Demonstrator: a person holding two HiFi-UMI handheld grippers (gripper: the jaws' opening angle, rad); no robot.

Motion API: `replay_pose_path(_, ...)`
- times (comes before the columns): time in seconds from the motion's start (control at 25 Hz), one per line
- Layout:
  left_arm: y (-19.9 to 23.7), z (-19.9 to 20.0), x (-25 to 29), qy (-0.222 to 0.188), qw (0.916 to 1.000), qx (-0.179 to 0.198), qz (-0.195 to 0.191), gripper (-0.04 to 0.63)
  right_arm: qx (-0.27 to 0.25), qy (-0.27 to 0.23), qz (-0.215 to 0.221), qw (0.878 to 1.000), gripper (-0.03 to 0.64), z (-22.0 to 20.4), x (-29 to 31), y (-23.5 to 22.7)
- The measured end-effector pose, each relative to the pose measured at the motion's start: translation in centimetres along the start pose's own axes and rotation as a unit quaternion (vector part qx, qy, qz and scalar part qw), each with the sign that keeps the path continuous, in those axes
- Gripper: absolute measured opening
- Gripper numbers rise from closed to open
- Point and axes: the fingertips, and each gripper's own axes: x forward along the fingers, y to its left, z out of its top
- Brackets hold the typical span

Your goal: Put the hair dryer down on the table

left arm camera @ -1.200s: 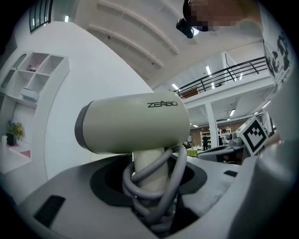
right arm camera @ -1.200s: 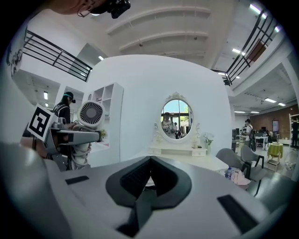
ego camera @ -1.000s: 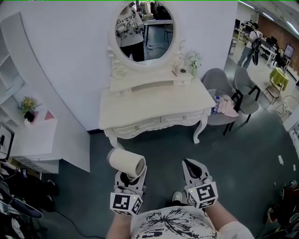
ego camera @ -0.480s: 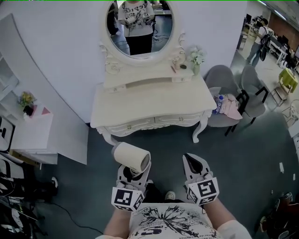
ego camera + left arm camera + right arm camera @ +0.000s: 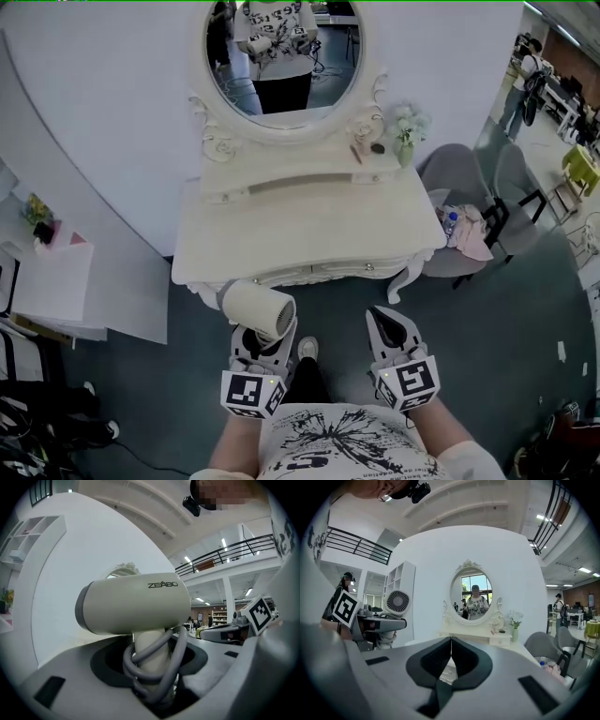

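Dressing-room floor: a dryer is held upright by its handle in the left gripper, just short of the table's front edge and not yet over its top. The right gripper is carried alongside, its jaws closed on nothing.

The step is judged best done by bringing the dryer forward over the bare middle of the tabletop. It should then be lowered until the barrel rests on its side, and only then should the jaws be parted.

A cord looped round the handle between the jaws is shown only in the left gripper view. The grille is met face-on only in the right gripper view. The free tabletop is laid out only in the head view.
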Motion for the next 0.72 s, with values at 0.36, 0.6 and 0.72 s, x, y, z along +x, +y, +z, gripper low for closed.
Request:
replay_pose_path(0.36,9.4,2.2,10.9,0.000,0.9999,0.003,-0.011,0.238,0.000,0.007,-0.021,1.000,0.018,3.0,13.7,-4.1)
replay_pose_path(0.6,14.5,2.4,15.7,0.012,0.9997,0.012,-0.015,0.238,0.005,0.011,-0.022,1.000,0.018,4.0,21.9,-5.5)
replay_pose_path(0.72,16.7,2.0,17.3,0.023,0.9996,0.012,-0.009,0.238,0.007,0.014,-0.016,1.000,0.018,4.4,25.0,-5.5)
